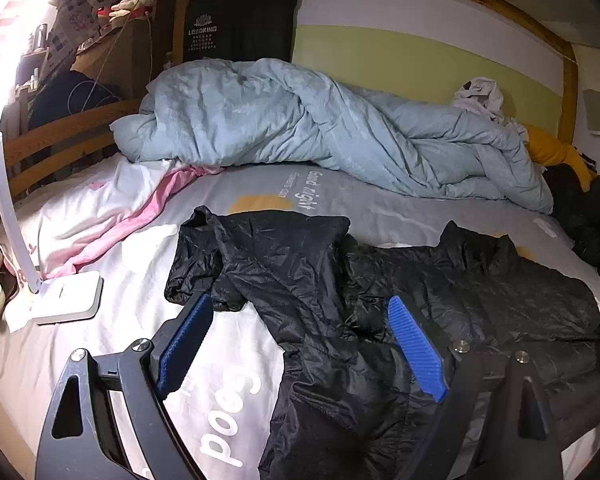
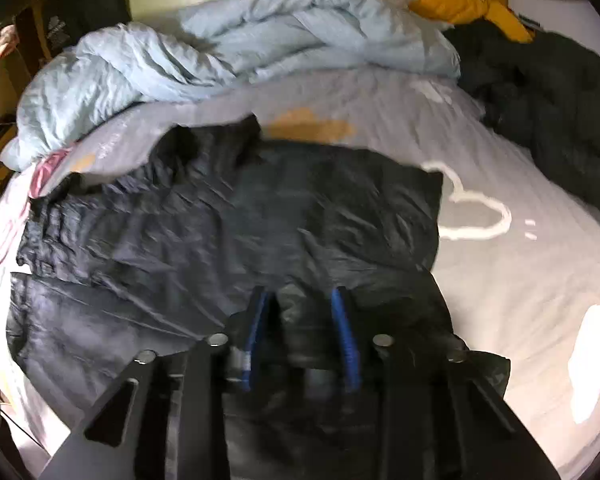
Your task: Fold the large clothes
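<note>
So the left gripper (image 1: 300,344) is hanging over the bed (image 1: 228,420) with its jaws wide apart, nothing in them, probably waiting for its turn. The black puffer jacket (image 1: 380,300) lies spread on the sheet right under and ahead of it, sleeve flopped off left. Over on the right gripper (image 2: 302,320), the jaws are pinched onto a bunched fold of the jacket's near edge, I'd guess to lift it over.

A black puffer jacket (image 1: 380,300) lies crumpled and spread flat, one sleeve bent across its front.
</note>
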Demonstrator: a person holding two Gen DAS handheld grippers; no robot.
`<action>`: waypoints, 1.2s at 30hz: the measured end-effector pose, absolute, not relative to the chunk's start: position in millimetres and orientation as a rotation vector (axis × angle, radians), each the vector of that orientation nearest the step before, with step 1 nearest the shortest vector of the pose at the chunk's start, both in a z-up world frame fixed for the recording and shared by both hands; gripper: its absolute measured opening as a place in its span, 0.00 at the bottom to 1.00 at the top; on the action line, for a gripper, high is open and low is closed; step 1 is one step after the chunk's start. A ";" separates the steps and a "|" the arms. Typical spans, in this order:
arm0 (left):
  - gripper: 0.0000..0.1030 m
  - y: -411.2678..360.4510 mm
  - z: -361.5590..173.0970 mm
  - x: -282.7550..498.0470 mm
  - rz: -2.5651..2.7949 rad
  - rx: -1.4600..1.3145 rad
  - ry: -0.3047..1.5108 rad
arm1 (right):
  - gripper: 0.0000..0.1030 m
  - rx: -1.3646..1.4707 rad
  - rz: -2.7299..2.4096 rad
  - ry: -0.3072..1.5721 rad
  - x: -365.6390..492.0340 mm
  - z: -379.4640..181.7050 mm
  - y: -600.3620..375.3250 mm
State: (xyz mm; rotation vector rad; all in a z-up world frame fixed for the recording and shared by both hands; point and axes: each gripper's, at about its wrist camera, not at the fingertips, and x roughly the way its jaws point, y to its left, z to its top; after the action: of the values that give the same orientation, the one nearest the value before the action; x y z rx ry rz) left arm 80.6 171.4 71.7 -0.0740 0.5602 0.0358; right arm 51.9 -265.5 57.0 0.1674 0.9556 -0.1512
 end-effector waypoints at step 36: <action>0.86 173.9 65.2 91.0 0.044 -0.027 0.580 | 0.33 0.140 0.000 1.030 92.5 6.6 -231.7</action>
State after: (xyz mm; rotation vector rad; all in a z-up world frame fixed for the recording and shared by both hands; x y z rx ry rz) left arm 91.0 173.9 65.2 -0.0269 0.5800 0.0436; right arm 92.5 -231.7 6.6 0.1399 1.0298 0.0004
